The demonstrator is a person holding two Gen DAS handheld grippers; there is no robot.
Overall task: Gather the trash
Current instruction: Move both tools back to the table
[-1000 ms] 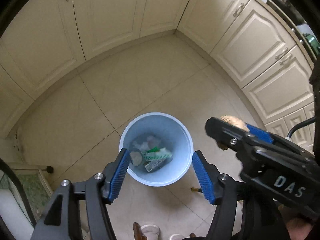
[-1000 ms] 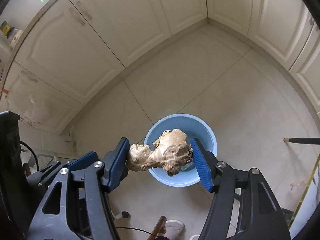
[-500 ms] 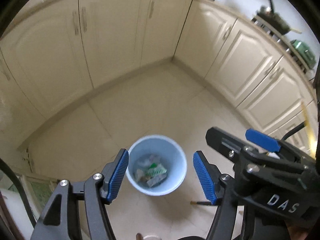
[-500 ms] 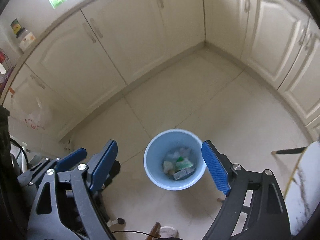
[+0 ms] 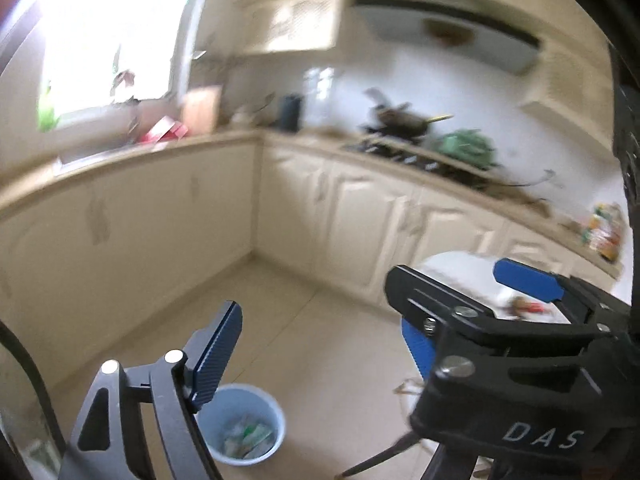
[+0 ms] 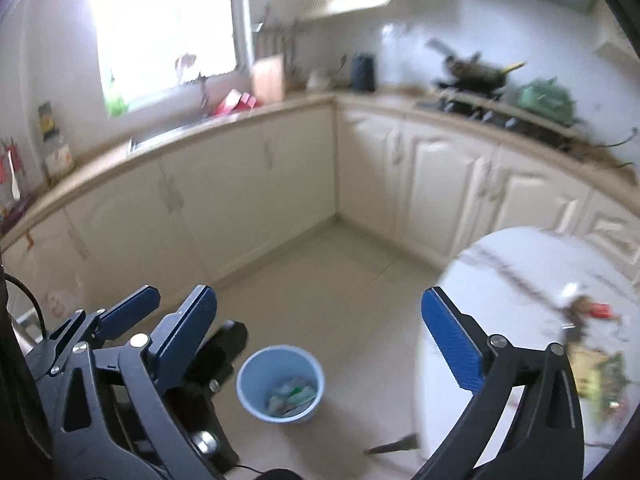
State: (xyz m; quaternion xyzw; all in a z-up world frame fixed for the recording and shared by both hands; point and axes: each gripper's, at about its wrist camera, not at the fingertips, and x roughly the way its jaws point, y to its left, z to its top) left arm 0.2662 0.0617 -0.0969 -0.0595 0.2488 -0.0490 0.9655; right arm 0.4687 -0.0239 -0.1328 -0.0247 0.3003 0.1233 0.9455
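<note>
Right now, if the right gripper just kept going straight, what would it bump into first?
Probably the bare floor before the corner cabinets; the right gripper is empty, jaws opening. Depth is blurry.

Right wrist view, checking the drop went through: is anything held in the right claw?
No, the right claw stands with jaws wide and opening, nothing between them, only the floor and the blue bin beyond.

Both tongs (image 5: 320, 344) (image 6: 320, 328) opening (empty).
</note>
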